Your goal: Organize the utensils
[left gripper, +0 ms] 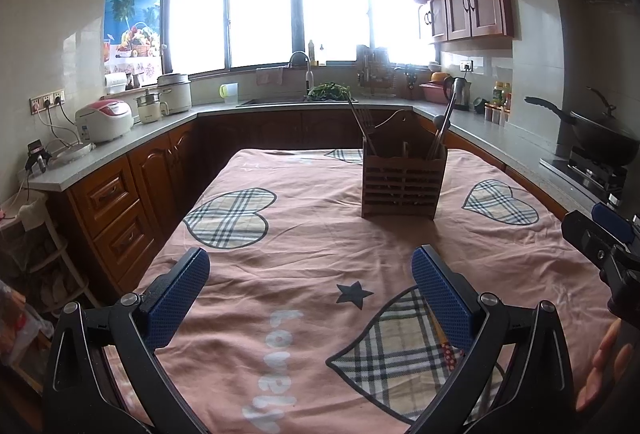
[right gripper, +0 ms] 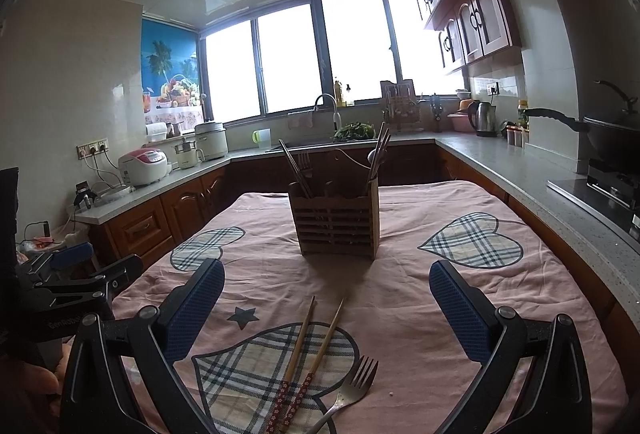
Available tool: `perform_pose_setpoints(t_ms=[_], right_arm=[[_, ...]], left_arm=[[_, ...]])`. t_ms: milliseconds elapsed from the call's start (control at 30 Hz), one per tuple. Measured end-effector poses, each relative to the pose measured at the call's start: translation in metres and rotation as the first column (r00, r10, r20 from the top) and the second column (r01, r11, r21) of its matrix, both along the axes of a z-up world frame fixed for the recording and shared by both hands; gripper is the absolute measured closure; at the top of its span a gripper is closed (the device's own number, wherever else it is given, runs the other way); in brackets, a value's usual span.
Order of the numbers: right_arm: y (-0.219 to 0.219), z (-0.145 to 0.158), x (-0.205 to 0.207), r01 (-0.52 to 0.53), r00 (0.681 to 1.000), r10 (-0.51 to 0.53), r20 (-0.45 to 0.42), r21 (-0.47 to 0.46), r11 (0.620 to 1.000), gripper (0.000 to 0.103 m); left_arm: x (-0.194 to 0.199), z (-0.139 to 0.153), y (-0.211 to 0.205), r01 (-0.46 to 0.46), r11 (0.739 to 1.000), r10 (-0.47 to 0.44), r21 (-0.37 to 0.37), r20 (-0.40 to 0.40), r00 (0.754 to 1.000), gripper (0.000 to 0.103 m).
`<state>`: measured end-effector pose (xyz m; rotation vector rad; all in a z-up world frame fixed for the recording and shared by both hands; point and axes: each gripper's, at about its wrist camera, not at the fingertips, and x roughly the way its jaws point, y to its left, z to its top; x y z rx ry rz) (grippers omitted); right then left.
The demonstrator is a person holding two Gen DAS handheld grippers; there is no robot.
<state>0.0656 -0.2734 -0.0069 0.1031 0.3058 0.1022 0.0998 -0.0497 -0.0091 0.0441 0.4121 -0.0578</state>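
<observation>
- Left black two-finger gripper with blue textured pads [left gripper: 310, 294]: jaws spread wide, nothing between them, fingers pointing toward 12 o'clock, low and level.
- Right black two-finger gripper with blue pads [right gripper: 326, 304]: equally wide, holding nothing, also aimed at 12 o'clock.
- In the left view, the right gripper shows at 3 o'clock, with the person's bare fingertips [left gripper: 600, 366] at 4 o'clock.

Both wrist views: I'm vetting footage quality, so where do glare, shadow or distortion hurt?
Left wrist view: windows blown out white, utensil holder backlit and dark, counters bowed by fisheye. Right wrist view: same glare, but chopsticks and fork on the tablecloth stay sharp.
</observation>
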Motion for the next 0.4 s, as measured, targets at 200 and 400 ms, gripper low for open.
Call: perform_pose_setpoints(t_ms=[200,400], right_arm=[[-0.001,-0.001,0.002,0.0,1.0,0.0,-0.008,0.004,1.0,0.0],[-0.005,-0.006,0.012,-0.002,0.999,0.002,-0.034,0.01,1.0,0.0]], left_arm=[[0.005,-0.002,-0.001,0.006,1.0,-0.006,-0.004,-0.011,1.0,0.0],[0.013,-0.004,0.0,0.015,1.0,-0.015,-0.016,-0.033,0.999,0.0]])
